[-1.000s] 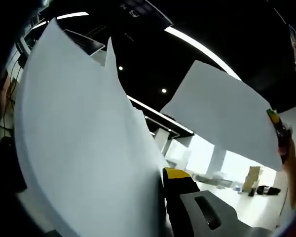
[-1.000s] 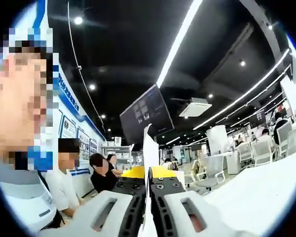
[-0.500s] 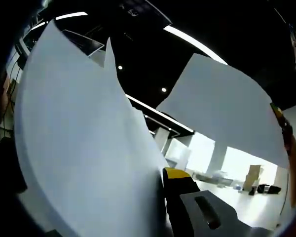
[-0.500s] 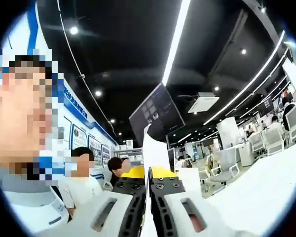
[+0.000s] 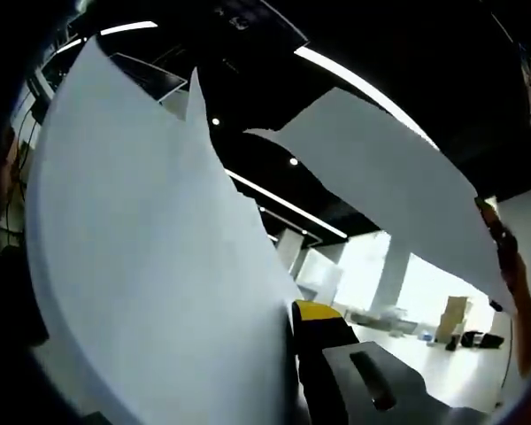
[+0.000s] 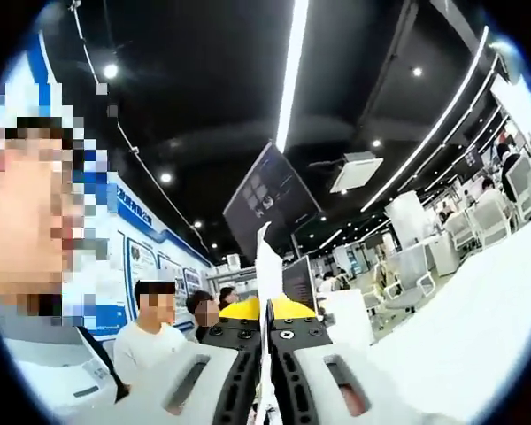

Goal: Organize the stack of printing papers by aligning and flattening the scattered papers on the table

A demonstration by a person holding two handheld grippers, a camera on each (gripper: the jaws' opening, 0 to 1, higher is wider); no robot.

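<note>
Large white bundle of printing sheets (image 5: 150, 266) held aloft, covering the left gripper (image 5: 292, 354) — grip likely closed on it, though only one jaw shows, so I cannot tell. Thin white paper sheet (image 6: 267, 266) edge-on, pinched in the closed right gripper (image 6: 266, 341). Step in hand — lifting papers to square them; next, lower and tap edges level. Blue wall signage (image 6: 142, 217) unreadable.

A large curved paper sheet (image 5: 150, 266) blocks everything left of and ahead of the left tongs (image 5: 288, 354). A second sheet (image 5: 389, 190) hangs above and to their right, leaving an open gap between the two sheets. Ahead of the right tongs (image 6: 266, 345), a thin paper edge (image 6: 267, 266) rises between the jaws; either side lies open.
</note>
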